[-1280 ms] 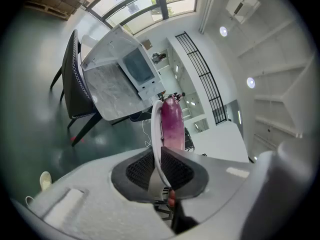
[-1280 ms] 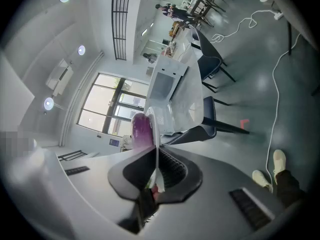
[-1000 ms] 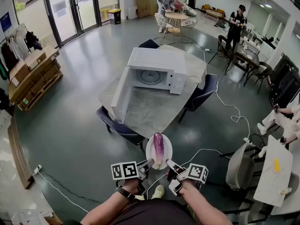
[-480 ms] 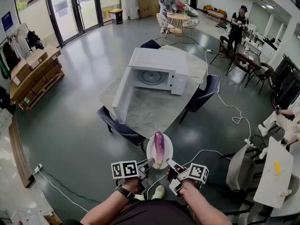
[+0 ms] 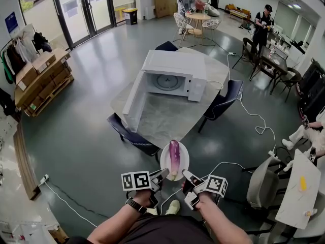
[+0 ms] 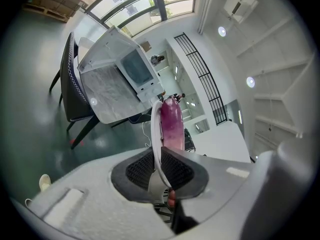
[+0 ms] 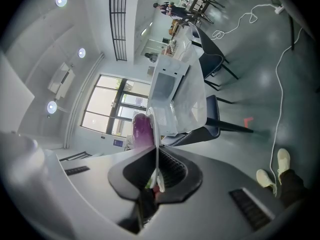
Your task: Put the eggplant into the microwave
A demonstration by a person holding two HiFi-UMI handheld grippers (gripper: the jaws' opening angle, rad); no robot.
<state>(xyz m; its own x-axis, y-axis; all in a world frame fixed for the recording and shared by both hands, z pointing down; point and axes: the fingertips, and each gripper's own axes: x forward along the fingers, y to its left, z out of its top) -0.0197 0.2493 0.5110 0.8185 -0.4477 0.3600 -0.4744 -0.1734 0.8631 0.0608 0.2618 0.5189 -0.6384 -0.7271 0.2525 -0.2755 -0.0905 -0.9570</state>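
Table: the grey marble-patterned table (image 5: 167,118) lies ahead, well apart from both grippers.
Microwave: the white box-shaped microwave (image 5: 175,78) stands at the table's far edge. Its door (image 5: 133,101) is swung fully open along the left edge, and the cavity looks empty.
Plate: the round white plate (image 5: 165,162) hangs over the floor, short of the table's near edge, with a dark blue chair (image 5: 133,139) in between.
Eggplant, place: the long purple eggplant (image 5: 174,156) lies lengthwise along the plate's middle, pointing toward the microwave.
Eggplant, look: it has glossy skin, deep purple fading to a paler, pinkish streak. It is slim with a rounded tip, and looks smooth enough to roll or slide if the plate tilts.
Left gripper: the left gripper (image 5: 161,175) has its jaws narrow, clamped on the plate's near-left rim.
Right gripper: the right gripper (image 5: 186,176) has its jaws nearly together, pinching the thin near-right rim.
Done: the door is open and the eggplant is aboard the plate, carried by both grippers.
Left: I judge most of the task remains. The plate has to be carried level past the chair and over the table, then go into the cavity.
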